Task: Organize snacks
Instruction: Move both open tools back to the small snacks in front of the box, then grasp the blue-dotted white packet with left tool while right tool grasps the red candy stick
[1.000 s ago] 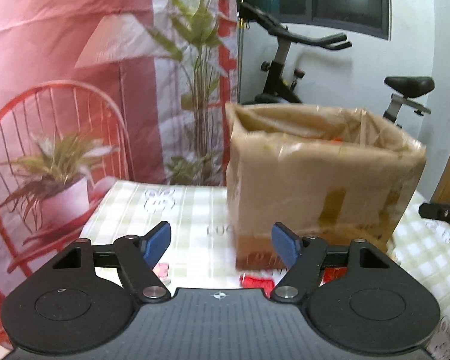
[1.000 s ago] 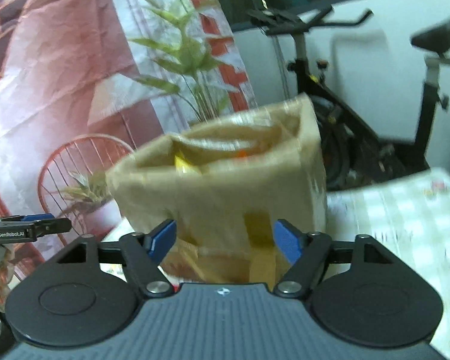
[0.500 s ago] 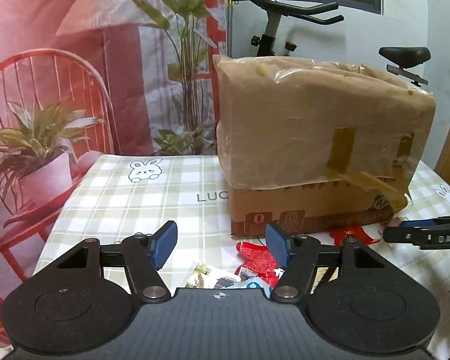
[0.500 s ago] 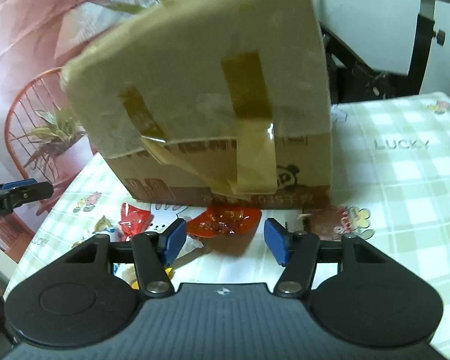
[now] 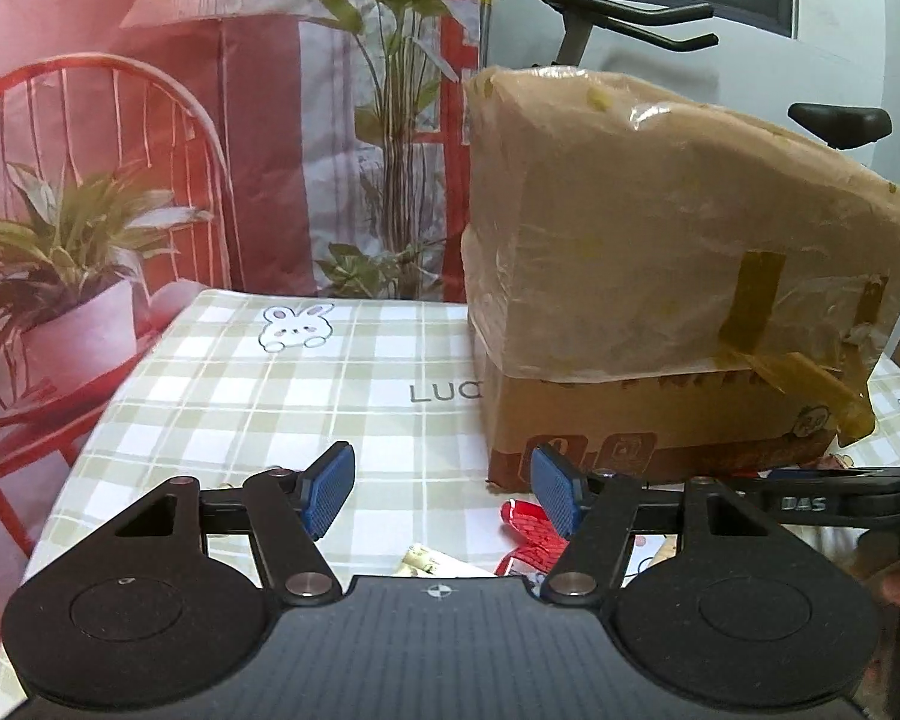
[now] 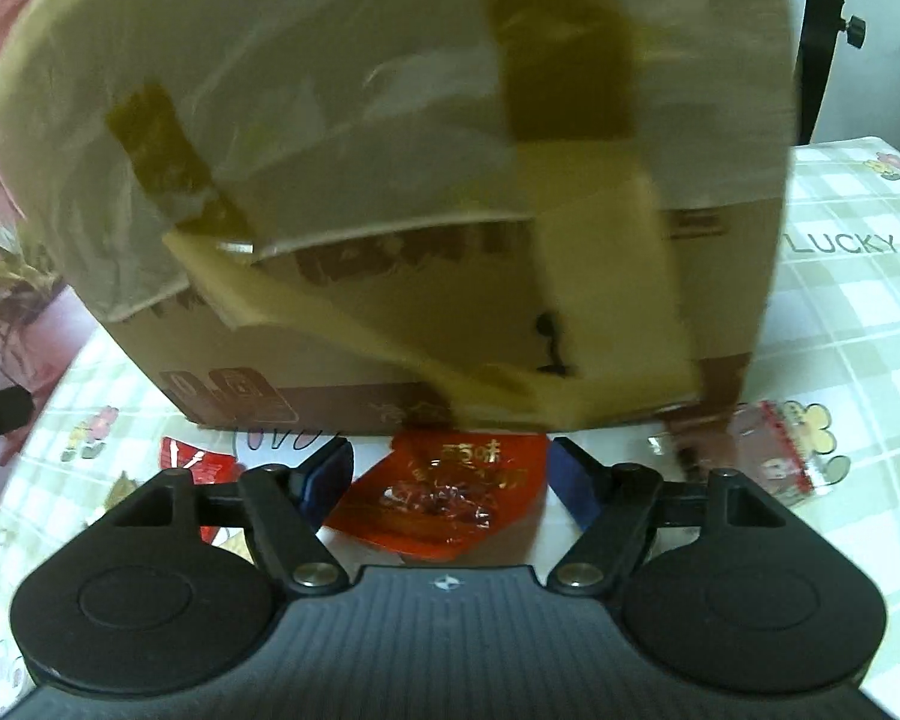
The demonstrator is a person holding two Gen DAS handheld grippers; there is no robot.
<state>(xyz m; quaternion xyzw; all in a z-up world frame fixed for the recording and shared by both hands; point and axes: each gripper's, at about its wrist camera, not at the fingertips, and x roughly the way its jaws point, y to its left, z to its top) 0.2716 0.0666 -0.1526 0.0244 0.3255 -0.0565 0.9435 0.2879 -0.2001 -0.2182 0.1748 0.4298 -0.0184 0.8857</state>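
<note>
We see the cardboard box [image 5: 660, 300] blocking the table's [image 5: 240, 396] far right part, its loose tape flaps [image 6: 450, 354] hanging down over the front face. Left of the box the checked cloth lies bare up to the far and left edges, free passage there. In front of the box, packets crowd the strip: an orange-red packet [image 6: 444, 492] just below the flaps, a red packet [image 6: 192, 462] to its left, a dark red packet [image 6: 774, 450] by the box's right corner.

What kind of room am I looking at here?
Probably a room in someone's home: a checked tablecloth with cartoon rabbits, a black exercise bike behind the taped cardboard box, and a printed red backdrop.
</note>
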